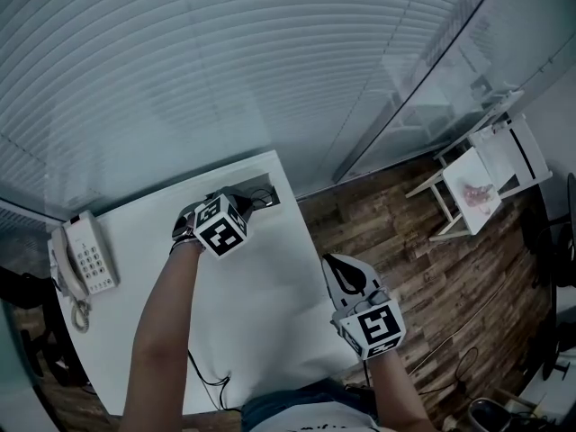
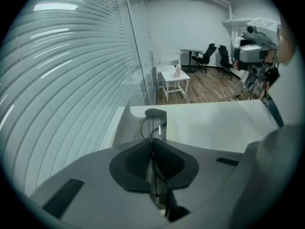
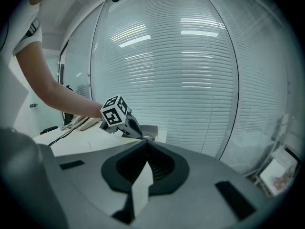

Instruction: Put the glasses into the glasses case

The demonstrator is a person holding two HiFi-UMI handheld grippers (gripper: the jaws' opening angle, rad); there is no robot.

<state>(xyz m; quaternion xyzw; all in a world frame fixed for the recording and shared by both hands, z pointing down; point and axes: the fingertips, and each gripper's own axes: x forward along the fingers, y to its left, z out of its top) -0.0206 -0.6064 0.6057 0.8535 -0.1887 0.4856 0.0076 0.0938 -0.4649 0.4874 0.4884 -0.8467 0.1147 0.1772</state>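
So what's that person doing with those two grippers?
A person holds a gripper in each hand over a white table. The left gripper is pinching thin wire glasses right beside the grey glasses case at the table's far edge. The glasses don't look to be inside it yet. The right gripper is shut, empty and waiting farther back.

Glasses [image 2: 159, 130] partly hidden in left tool [image 2: 152, 141]
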